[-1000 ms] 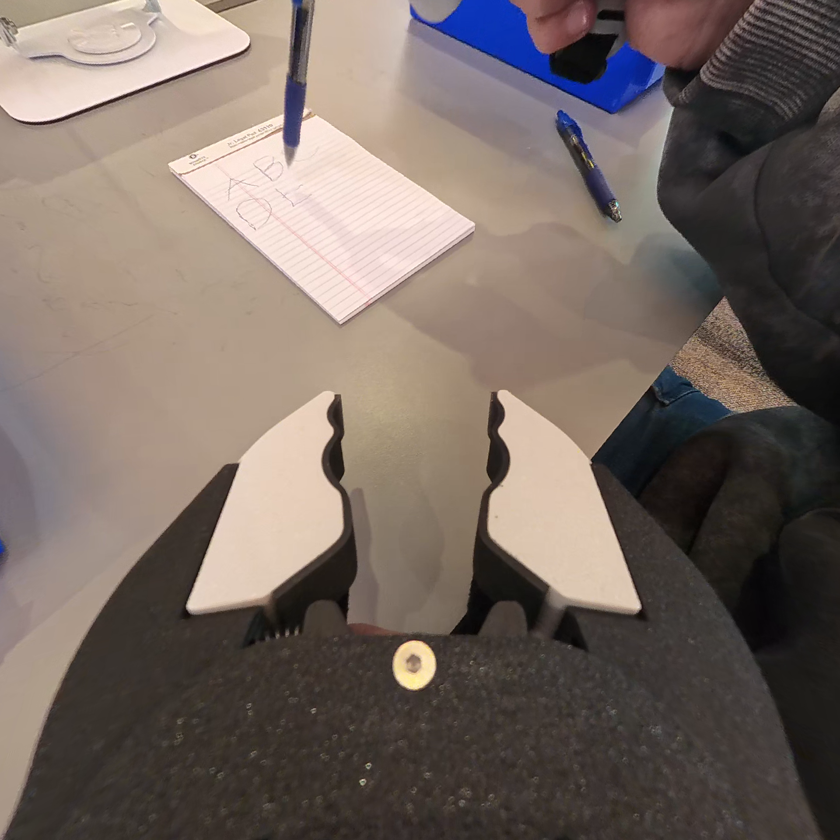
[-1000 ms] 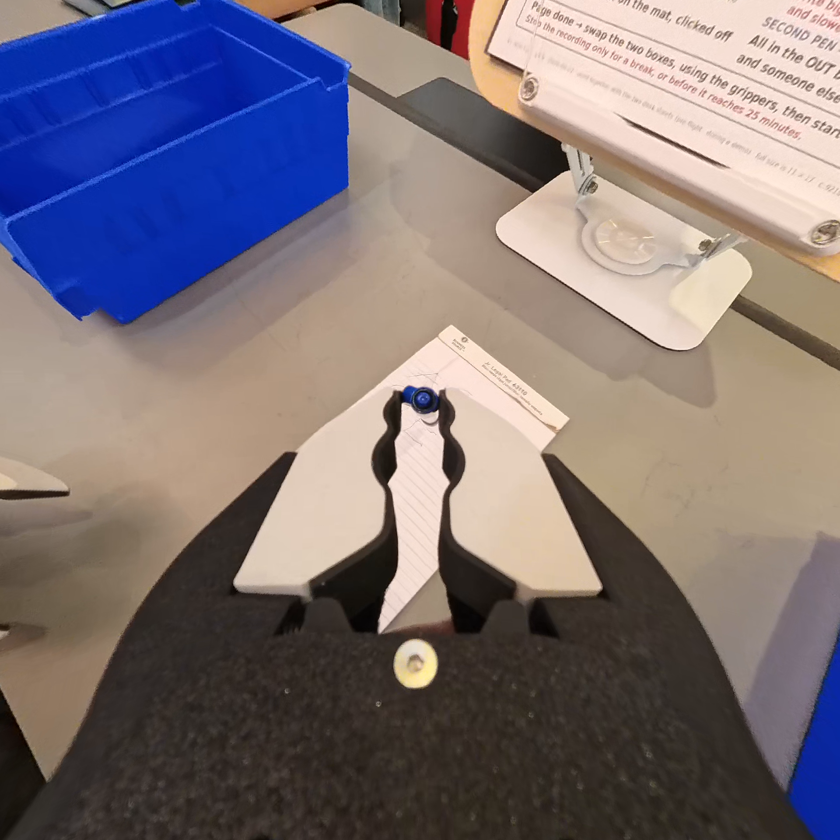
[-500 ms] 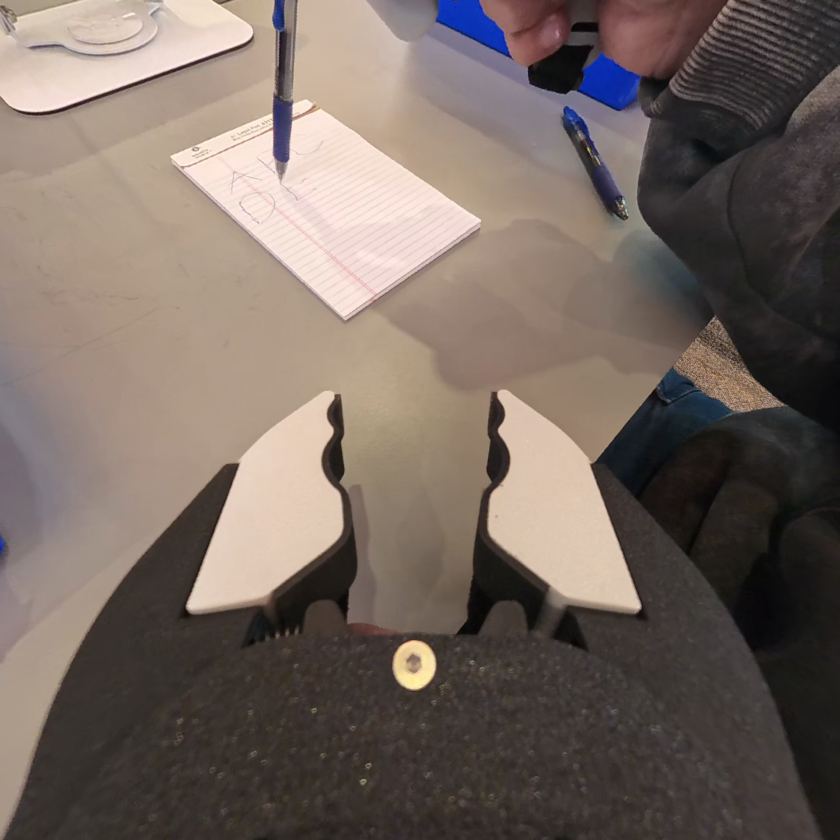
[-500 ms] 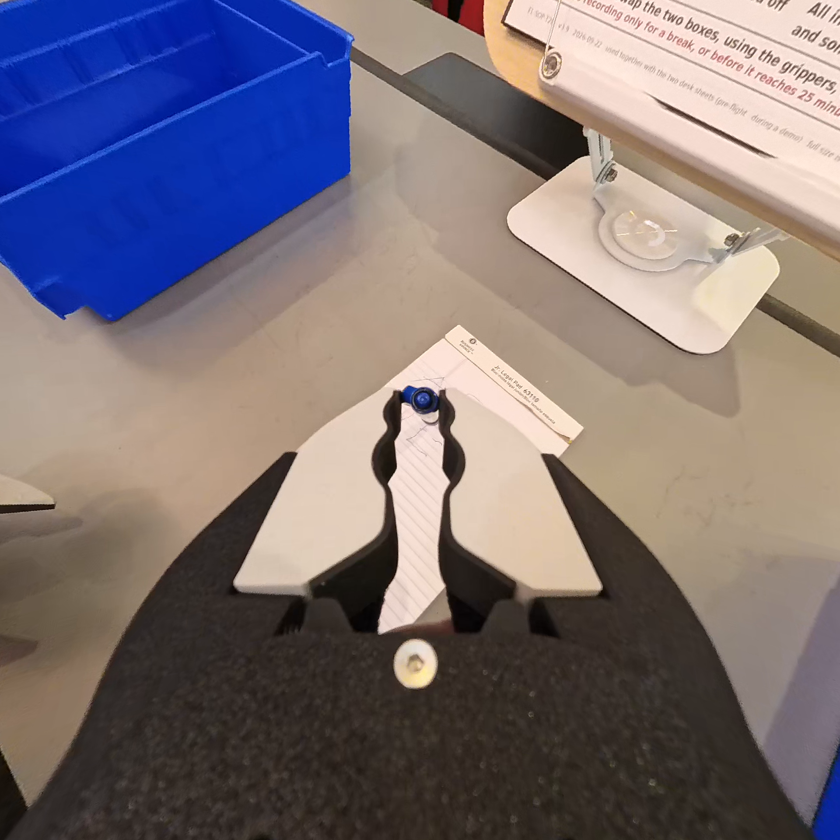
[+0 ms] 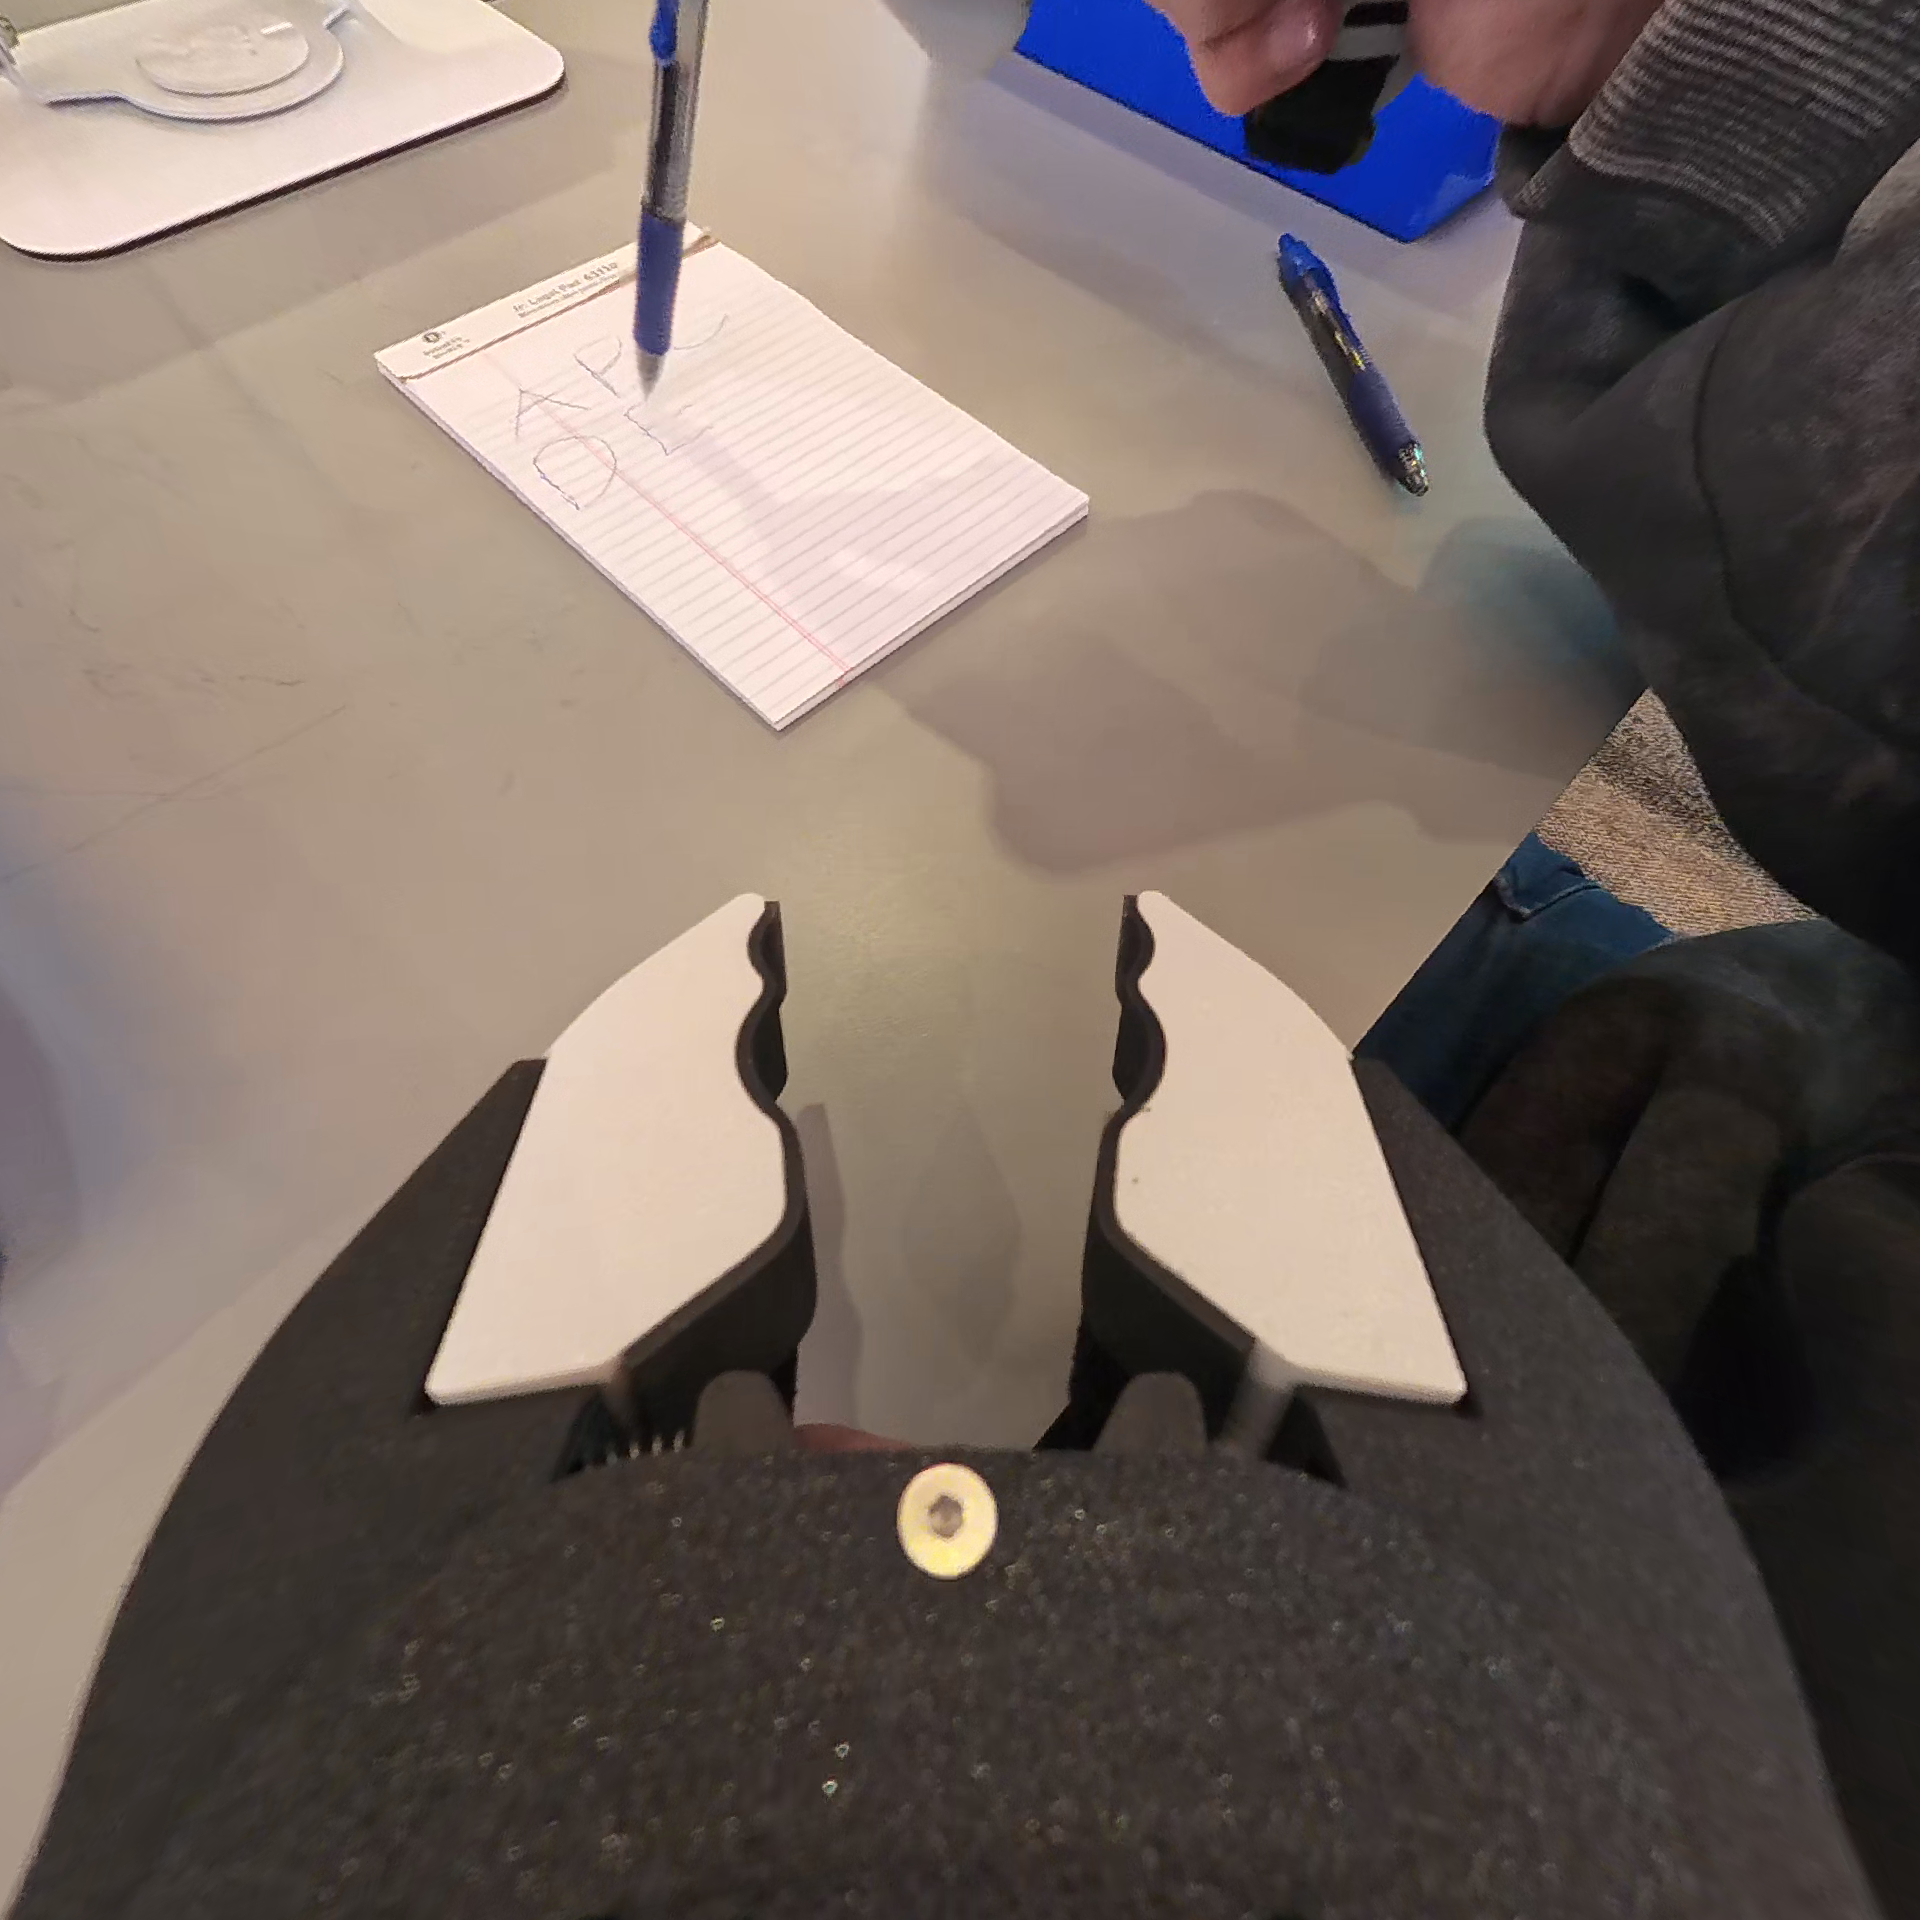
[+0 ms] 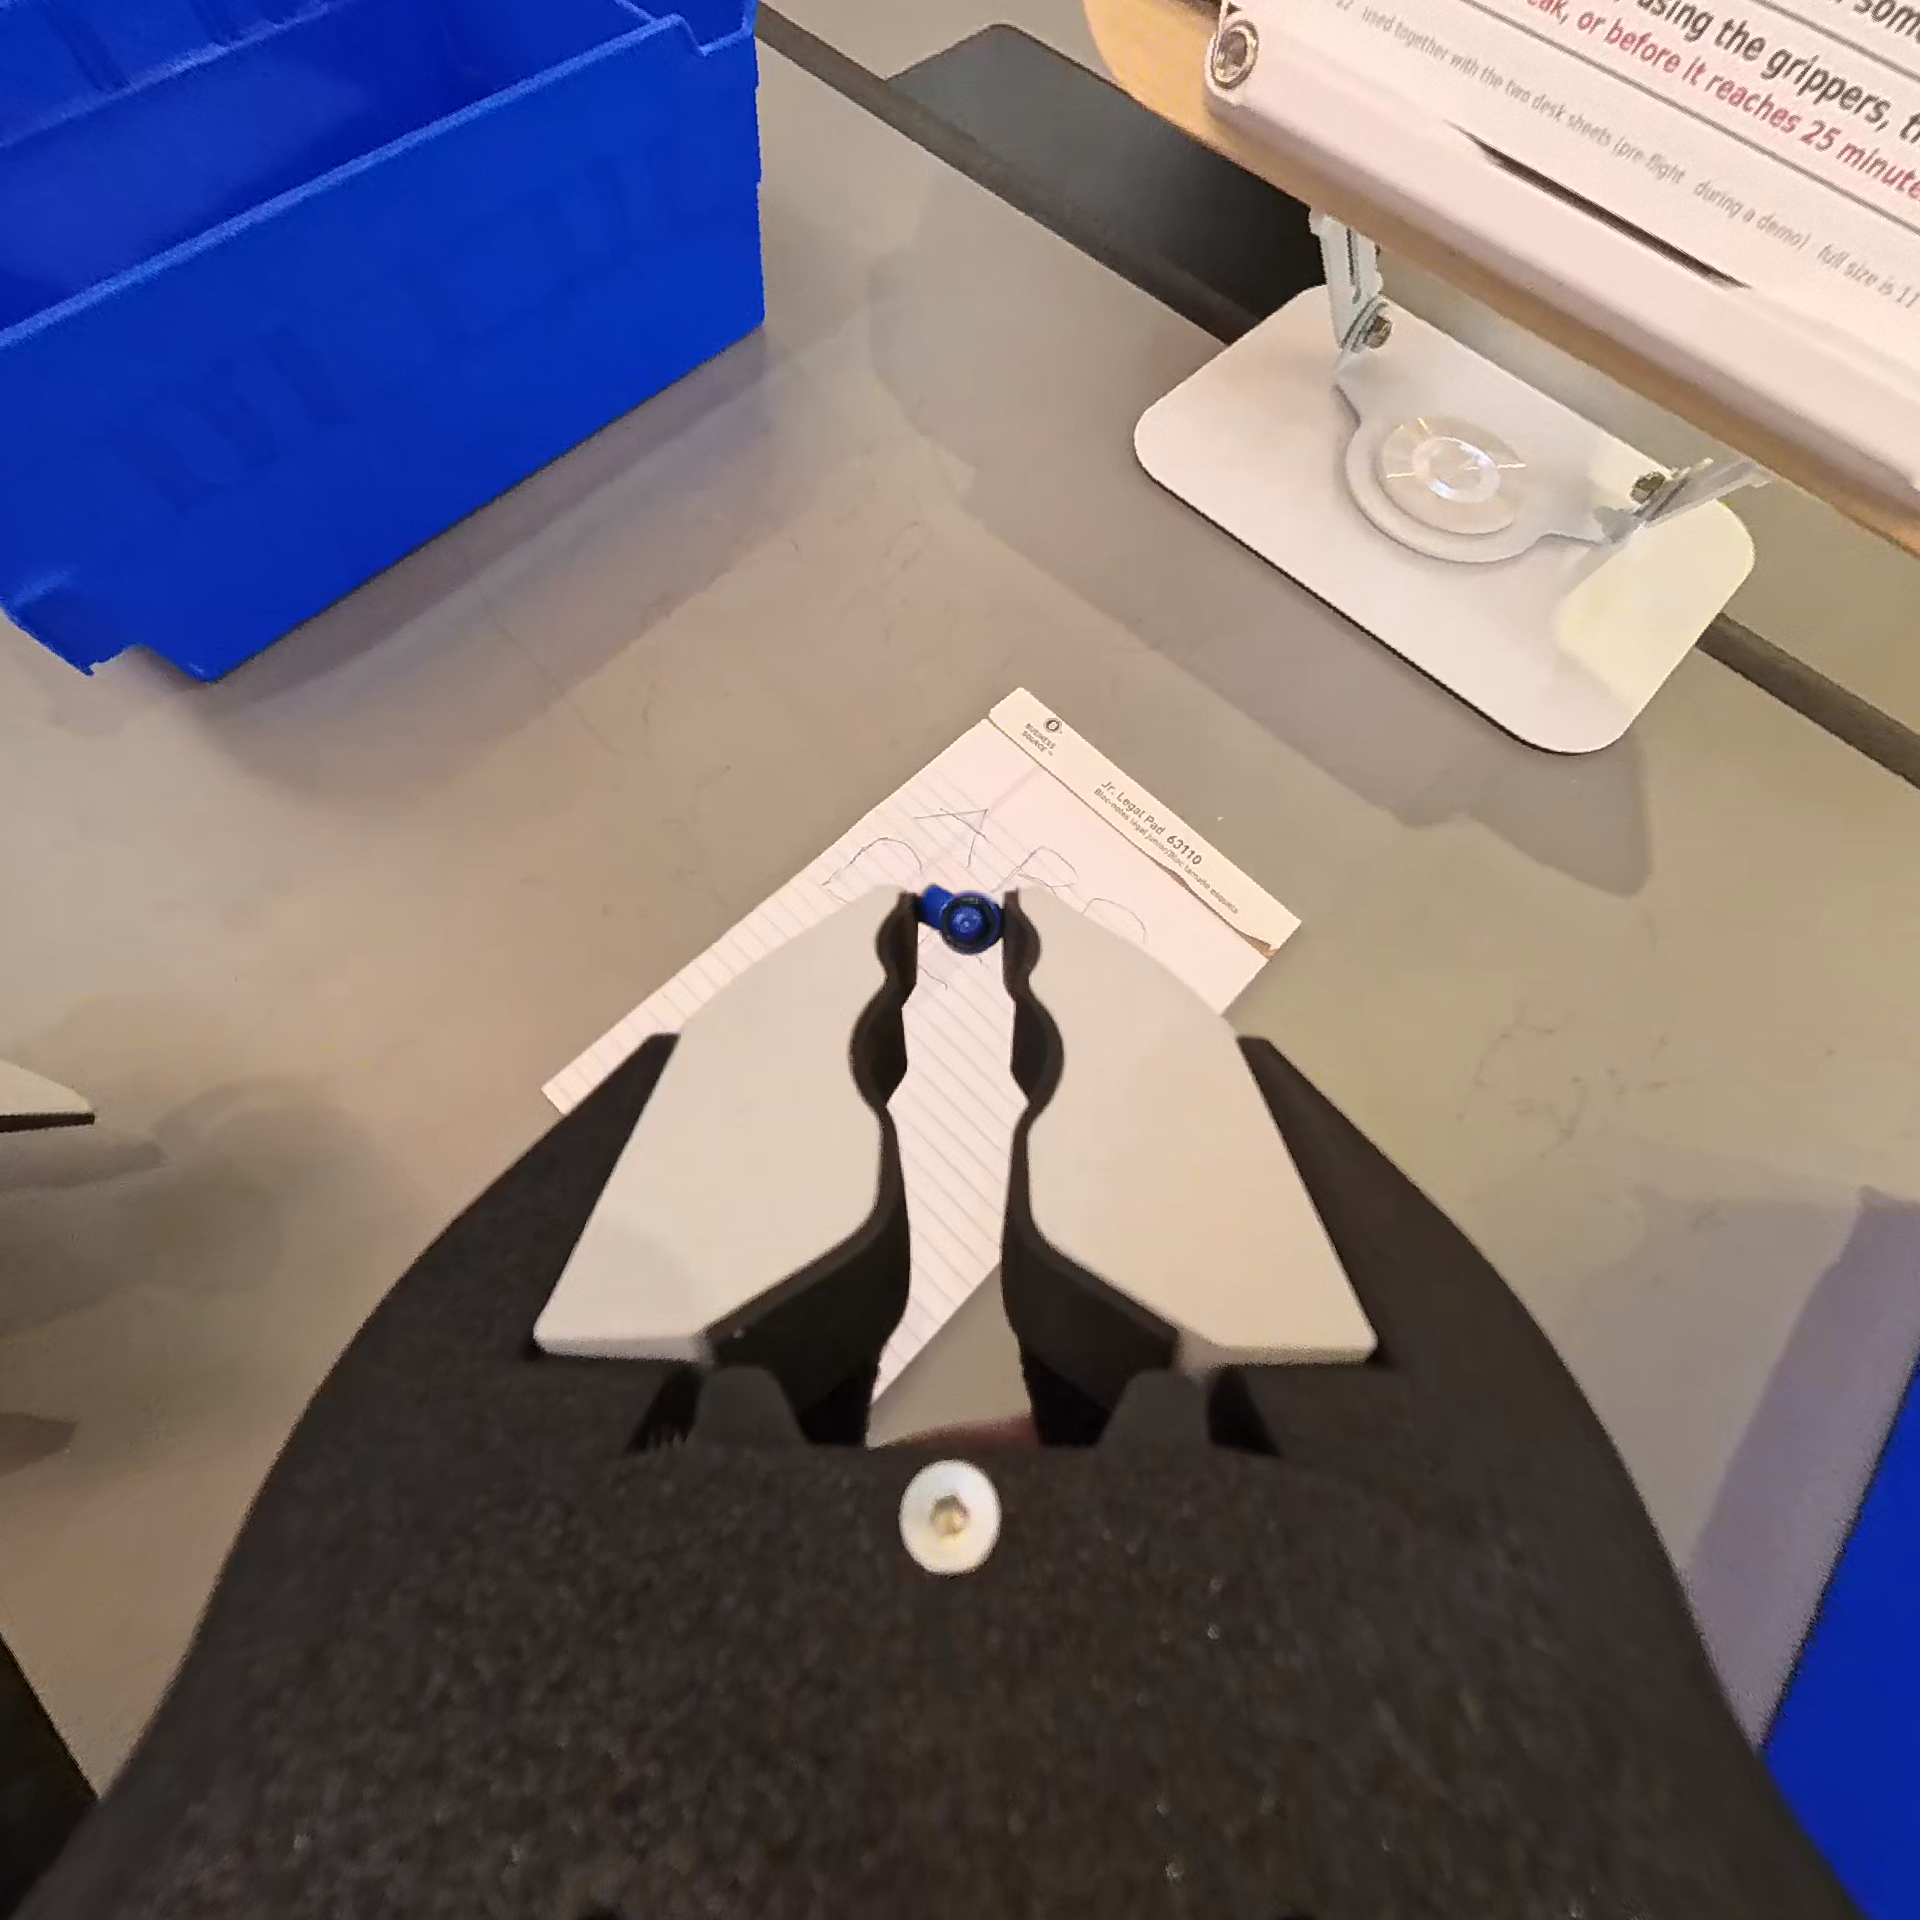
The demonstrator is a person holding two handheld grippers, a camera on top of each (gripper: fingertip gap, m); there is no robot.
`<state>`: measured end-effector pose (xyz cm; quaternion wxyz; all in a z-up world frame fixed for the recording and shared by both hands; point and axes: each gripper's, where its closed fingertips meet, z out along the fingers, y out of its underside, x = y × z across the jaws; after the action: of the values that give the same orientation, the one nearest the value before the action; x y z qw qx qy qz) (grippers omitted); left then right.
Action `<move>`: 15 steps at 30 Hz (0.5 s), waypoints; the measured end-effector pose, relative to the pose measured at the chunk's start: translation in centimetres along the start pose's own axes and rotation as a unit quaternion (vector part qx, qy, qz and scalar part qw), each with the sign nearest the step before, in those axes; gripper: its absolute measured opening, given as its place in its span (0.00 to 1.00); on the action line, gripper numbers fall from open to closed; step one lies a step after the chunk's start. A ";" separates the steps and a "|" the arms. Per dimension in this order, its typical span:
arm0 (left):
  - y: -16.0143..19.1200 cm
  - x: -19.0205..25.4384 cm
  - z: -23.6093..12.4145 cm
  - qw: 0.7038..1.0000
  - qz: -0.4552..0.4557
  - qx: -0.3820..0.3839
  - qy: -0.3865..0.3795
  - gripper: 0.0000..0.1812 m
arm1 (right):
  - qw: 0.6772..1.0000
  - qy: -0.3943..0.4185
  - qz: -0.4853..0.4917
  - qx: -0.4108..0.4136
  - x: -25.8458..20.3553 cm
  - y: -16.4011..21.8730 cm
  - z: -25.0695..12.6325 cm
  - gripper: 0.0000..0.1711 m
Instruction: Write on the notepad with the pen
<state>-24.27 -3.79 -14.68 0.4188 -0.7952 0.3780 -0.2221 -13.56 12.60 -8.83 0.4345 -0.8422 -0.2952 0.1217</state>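
Observation:
A white lined notepad (image 5: 758, 499) lies on the grey table with several handwritten letters near its top; it also shows in the right wrist view (image 6: 1122, 862). My right gripper (image 6: 961, 906) is shut on a blue pen (image 6: 964, 921), seen end-on at the fingertips. In the left wrist view that pen (image 5: 663, 249) stands nearly upright with its tip on the pad by the letters. My left gripper (image 5: 951, 914) is open and empty, low over the table, well short of the pad.
A second blue pen (image 5: 1351, 364) lies on the table right of the pad. A blue bin (image 6: 343, 312) stands beyond the pad. A white stand base (image 6: 1444, 520) holds a tilted instruction sheet. A person's dark sleeve (image 5: 1714, 468) fills the right side. There is about 20 cm between the tips of the two grippers.
The pen tip has come down from just above the pad onto the paper and shifted slightly along the lettering. The left gripper has stayed open and nearly still.

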 end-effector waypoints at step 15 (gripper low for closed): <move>0.1 0.2 0.0 1.000 0.003 -0.002 -0.001 0.34 | 1.000 0.021 0.004 0.018 1.1 -0.1 -2.0 0.09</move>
<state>-24.15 -3.93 -14.75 0.4184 -0.7950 0.3806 -0.2192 -11.81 12.01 -7.46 0.4549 -0.8379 -0.2803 0.1115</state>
